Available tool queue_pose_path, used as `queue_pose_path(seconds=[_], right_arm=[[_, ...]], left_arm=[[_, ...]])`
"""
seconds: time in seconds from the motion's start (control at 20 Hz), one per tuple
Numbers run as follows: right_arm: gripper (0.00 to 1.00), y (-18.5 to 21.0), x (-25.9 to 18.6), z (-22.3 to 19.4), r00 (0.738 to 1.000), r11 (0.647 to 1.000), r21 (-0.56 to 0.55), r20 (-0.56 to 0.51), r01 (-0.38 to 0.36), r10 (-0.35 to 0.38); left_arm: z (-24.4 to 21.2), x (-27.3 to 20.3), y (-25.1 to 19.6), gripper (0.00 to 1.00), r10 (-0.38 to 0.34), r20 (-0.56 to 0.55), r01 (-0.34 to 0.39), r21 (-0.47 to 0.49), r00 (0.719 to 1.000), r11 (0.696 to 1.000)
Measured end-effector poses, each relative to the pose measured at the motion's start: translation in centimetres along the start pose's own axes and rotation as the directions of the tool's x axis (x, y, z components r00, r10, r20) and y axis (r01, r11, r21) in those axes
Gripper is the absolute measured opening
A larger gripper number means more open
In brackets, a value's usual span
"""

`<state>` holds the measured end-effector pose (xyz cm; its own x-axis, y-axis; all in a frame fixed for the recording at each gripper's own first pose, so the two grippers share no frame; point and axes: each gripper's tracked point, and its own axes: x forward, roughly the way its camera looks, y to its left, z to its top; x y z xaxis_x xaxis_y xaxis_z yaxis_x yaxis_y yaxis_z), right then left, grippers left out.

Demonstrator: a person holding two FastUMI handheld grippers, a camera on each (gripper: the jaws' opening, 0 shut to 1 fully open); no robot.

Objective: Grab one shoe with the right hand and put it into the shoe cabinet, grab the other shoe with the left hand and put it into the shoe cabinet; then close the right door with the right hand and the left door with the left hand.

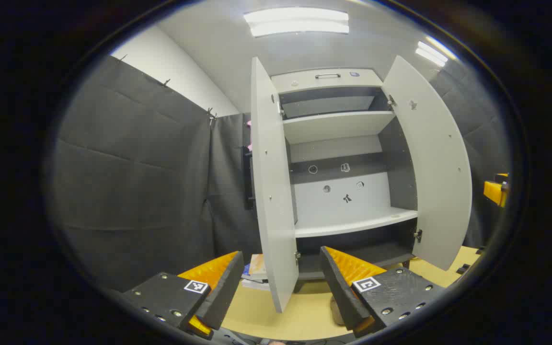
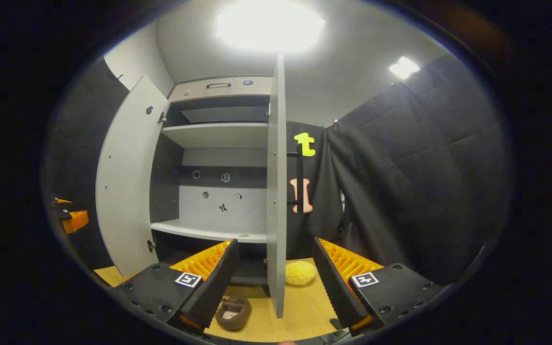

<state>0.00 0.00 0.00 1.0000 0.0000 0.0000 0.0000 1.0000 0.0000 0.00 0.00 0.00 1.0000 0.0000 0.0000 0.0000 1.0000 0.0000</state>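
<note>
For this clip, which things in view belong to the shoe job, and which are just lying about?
Job:
shoe cabinet, both doors open
left door
right door
brown shoe on the floor
left gripper, open
right gripper, open

Lying about:
yellow plush thing
stack of books behind the left door

shoe [image 2: 233, 314] on floor [image 2: 300, 311] before open shoe cabinet [image 2: 218, 139], cushion [image 2: 300, 272] beside right door [image 2: 276, 191]

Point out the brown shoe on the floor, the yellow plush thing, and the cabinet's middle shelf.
brown shoe [image 2: 233, 312]: right gripper view, on its upper, near the opening.
yellow plush thing [image 2: 300, 272]: right gripper view, middle of its rounded top.
middle shelf [image 1: 352, 224]: left gripper view, bare front part of the board.
</note>
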Motion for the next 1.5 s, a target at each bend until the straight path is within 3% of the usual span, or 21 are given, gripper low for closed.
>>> queue_pose_path(seconds=[0.9,1.05,1.2,1.5], right_arm=[[0.98,1.4,0.3,0.2,1.000,1.000,-0.007,0.013,-0.017,0.017],[0.98,2.7,0.6,0.1,0.999,0.999,-0.002,0.005,-0.036,0.036],[0.98,4.7,1.3,-0.8,0.996,0.996,-0.015,-0.020,-0.086,0.085],[0.98,9.1,4.6,-5.6,0.975,0.982,-0.017,-0.124,-0.189,0.186]], left_arm=[[0.2,-0.1,-0.1,1.00,-0.001,0.021,0.001,0.009,1.000,1.000],[0.5,-0.2,-0.1,0.85,-0.003,0.032,0.003,0.006,0.999,1.000],[0.5,-0.4,-0.1,1.00,0.004,0.038,-0.005,0.014,0.999,1.000],[0.2,0.3,-0.1,1.00,0.024,0.030,-0.025,0.014,0.999,1.000]])
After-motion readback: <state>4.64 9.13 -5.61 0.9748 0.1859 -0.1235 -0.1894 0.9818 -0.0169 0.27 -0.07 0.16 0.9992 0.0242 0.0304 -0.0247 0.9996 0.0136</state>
